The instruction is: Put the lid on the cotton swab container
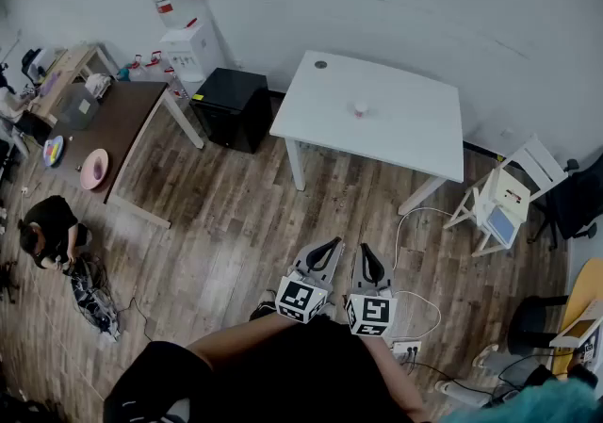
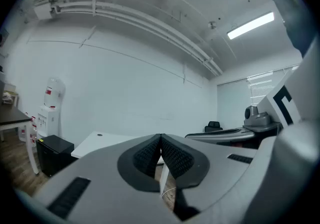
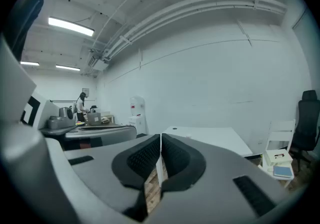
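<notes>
A small whitish cotton swab container (image 1: 360, 109) stands near the middle of the white table (image 1: 405, 138), far ahead of me. A small dark round thing (image 1: 320, 64), maybe the lid, lies near the table's far left corner. Both grippers hang low over the wooden floor, well short of the table. My left gripper (image 1: 334, 244) and right gripper (image 1: 363, 249) are side by side, both shut and empty. In the left gripper view the pads (image 2: 150, 155) meet with nothing between them, and the table (image 2: 100, 143) shows beyond. The right gripper view shows the same: pads (image 3: 172, 155) pressed together, table (image 3: 210, 135) ahead.
A black cabinet (image 1: 231, 105) and a water dispenser (image 1: 188, 35) stand left of the white table. A brown table (image 1: 113, 129) with bowls is further left. A white chair (image 1: 504, 200) stands at the right. A person (image 1: 52, 228) crouches on the floor; cables (image 1: 415, 317) lie near my feet.
</notes>
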Demonstrator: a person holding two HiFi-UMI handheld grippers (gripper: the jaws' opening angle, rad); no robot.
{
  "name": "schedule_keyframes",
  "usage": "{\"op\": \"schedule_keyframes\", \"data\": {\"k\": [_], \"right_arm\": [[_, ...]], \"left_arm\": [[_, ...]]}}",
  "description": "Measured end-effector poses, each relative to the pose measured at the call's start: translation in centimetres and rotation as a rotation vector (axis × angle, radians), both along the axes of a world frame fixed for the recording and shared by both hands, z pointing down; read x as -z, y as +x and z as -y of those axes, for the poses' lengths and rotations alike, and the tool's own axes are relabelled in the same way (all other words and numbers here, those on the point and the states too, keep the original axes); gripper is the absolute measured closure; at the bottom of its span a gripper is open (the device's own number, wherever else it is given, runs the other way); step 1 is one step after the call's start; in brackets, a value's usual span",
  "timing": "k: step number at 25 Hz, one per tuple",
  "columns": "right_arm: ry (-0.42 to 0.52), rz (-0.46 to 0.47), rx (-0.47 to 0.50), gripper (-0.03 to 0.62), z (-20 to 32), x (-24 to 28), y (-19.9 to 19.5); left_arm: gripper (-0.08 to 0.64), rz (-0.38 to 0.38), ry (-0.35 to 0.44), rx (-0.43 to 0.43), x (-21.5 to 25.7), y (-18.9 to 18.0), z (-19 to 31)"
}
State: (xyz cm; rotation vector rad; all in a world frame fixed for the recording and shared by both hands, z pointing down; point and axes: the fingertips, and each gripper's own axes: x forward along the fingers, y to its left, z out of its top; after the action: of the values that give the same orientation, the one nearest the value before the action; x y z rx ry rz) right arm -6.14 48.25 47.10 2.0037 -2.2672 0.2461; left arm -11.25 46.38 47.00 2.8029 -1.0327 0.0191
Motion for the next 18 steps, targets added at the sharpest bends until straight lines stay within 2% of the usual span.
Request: {"op": "schedule_keyframes", "data": {"k": [4,7,15,18], "right_arm": [[0.007,0.013,0.042,0.557,-0.5,-0.2,0.9],[0.012,-0.011,0.079,0.555,-0.8,-0.4,1.5],[-0.029,0.059,0.134,0.555,-2.5,-3.2,1.0],[-0.035,0.051,0.143,0.555,-3.0,-3.5,0.8]], "left_arm": [[0.547,0.004,-0.002,0.031,-0.5,1.1,-0.4],[0.546,0.014,0.001,0.052,-1.1,1.6,-0.6],[0.546,0.057,-0.029,0.170,-3.2,-1.6,-2.1],[0.547,0.081,-0.048,0.185,-3.9,-2.2,-2.3]]}}
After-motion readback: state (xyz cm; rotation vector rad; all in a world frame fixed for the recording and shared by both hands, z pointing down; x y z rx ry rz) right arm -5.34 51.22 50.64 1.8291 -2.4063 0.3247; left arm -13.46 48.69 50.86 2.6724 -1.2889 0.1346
